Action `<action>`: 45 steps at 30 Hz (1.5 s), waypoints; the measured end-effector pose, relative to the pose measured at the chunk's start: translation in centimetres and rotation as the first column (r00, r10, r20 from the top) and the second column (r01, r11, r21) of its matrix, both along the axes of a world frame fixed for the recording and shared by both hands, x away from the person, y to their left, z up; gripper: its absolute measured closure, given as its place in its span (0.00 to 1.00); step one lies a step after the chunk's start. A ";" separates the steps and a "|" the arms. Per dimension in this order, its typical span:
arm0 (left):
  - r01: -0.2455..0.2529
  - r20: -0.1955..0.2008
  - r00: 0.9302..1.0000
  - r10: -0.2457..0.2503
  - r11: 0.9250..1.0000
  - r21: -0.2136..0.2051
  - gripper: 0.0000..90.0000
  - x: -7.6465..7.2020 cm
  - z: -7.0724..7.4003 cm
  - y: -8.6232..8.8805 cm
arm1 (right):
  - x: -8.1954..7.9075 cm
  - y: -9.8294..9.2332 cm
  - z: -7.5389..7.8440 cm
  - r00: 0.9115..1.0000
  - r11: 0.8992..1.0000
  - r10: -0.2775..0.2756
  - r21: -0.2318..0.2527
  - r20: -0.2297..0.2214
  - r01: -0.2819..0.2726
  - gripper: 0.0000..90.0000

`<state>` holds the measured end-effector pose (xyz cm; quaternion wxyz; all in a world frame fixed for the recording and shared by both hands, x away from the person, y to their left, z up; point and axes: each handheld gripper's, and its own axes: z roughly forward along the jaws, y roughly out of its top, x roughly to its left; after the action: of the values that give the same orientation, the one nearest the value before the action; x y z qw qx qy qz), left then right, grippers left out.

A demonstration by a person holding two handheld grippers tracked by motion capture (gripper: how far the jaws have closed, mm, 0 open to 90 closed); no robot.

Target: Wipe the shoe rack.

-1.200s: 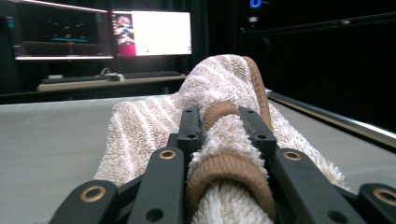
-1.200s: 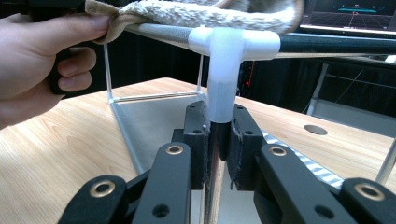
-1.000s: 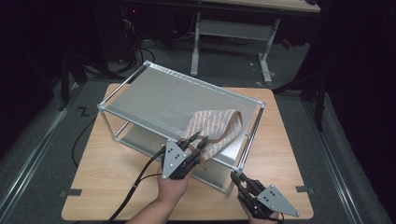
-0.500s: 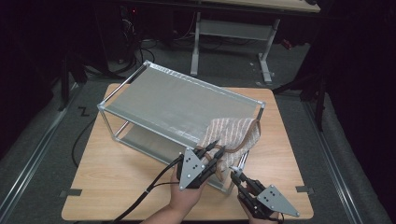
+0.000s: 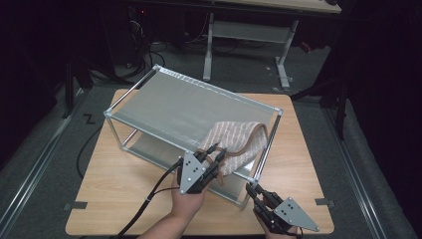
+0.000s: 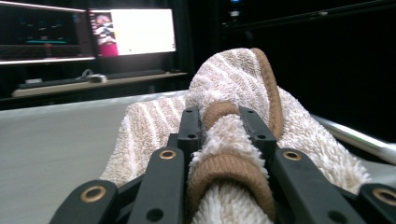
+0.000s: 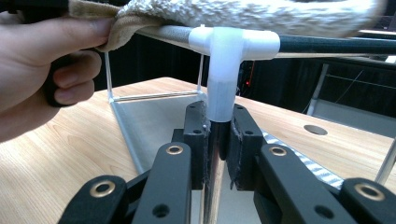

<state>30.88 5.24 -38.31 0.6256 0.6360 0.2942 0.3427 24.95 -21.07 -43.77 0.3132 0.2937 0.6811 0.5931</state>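
Here the wooden table (image 5: 124,184) stands on a grey floor in a dark room, with a second grey-legged table (image 5: 249,30) behind it and lit monitors (image 6: 133,30) far off in the left gripper view. On the tabletop sits a two-level metal rack (image 5: 164,104): a pale flat top shelf, thin posts at the corners, and a lower shelf beneath.

The striped towel (image 5: 239,144) with its brown hem lies bunched over the near right corner of the top shelf, part of it draped down over the front rail. The left gripper (image 5: 215,152) pinches a fold of that towel at the front edge; in the left gripper view the hem (image 6: 229,172) is squeezed between the two black jaws, with the rest of the cloth humped up ahead of them.

The right gripper (image 5: 253,189) is at the rack's near right corner, its jaws pressed onto the upright post (image 7: 215,154) just under the white corner joint (image 7: 229,46). The towel overhangs that rail just above.

The left half of the top shelf lies bare, and bare wood runs along the table's left side and near edge. On the right a narrower strip of wood lies between the rack and the table's edge.
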 end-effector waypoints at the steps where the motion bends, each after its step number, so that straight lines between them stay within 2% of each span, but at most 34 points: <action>1: -0.016 -0.003 1.000 0.016 1.000 0.000 0.81 0.3 0.0 0.5 | 0.0 0.0 0.0 1.000 1.000 0.000 0.000 -0.002 0.000 0.89; 5: -0.081 -0.005 0.997 0.081 0.997 0.013 0.81 1.5 0.0 2.9 | 0.0 0.0 0.0 1.000 1.000 0.001 0.002 -0.001 -0.001 0.89; 6: -0.084 -0.010 0.996 0.084 0.996 -0.036 0.81 1.7 0.0 3.0 | 0.0 0.0 0.0 1.000 1.000 0.001 0.002 0.000 -0.001 0.89; 7: -0.107 -0.007 0.994 0.107 0.994 0.016 0.81 2.2 0.1 4.1 | 0.0 0.0 0.0 1.000 1.000 0.002 -0.001 0.001 -0.002 0.89; 11: -0.160 0.001 0.987 0.160 0.986 0.034 0.81 3.3 0.1 6.2 | 0.0 0.0 0.0 1.000 1.000 0.000 0.003 0.001 -0.001 0.89; 15: -0.217 -0.001 0.976 0.217 0.975 0.040 0.81 4.2 0.2 8.6 | 0.0 0.0 -0.1 1.000 1.000 0.001 0.002 0.004 -0.001 0.89; 18: -0.260 -0.002 0.966 0.260 0.964 0.053 0.81 4.7 0.3 10.3 | 0.0 0.0 -0.1 1.000 1.000 0.002 0.003 0.004 -0.002 0.89; 25: -0.355 -0.035 0.934 0.356 0.935 0.029 0.81 6.3 0.4 14.9 | 0.1 0.0 -0.1 1.000 1.000 0.000 0.004 0.004 0.000 0.89; 38: -0.456 -0.064 0.888 0.456 0.890 0.016 0.81 7.8 0.7 19.6 | 0.1 -0.1 -0.1 1.000 1.000 -0.009 0.003 0.003 0.009 0.89; 43: -0.470 -0.069 0.880 0.470 0.883 0.015 0.82 7.9 0.9 20.5 | 0.2 -0.1 -0.1 1.000 1.000 -0.012 0.003 0.004 0.012 0.89; 45: -0.461 -0.076 0.885 0.460 0.887 0.006 0.82 7.8 1.0 20.8 | 0.1 -0.2 -0.1 1.000 1.000 -0.015 0.008 -0.004 0.015 0.89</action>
<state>38.71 26.01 -37.35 0.5186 0.5568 0.4621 0.4556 25.09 -21.23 -43.84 0.3150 0.3013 0.6771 0.5929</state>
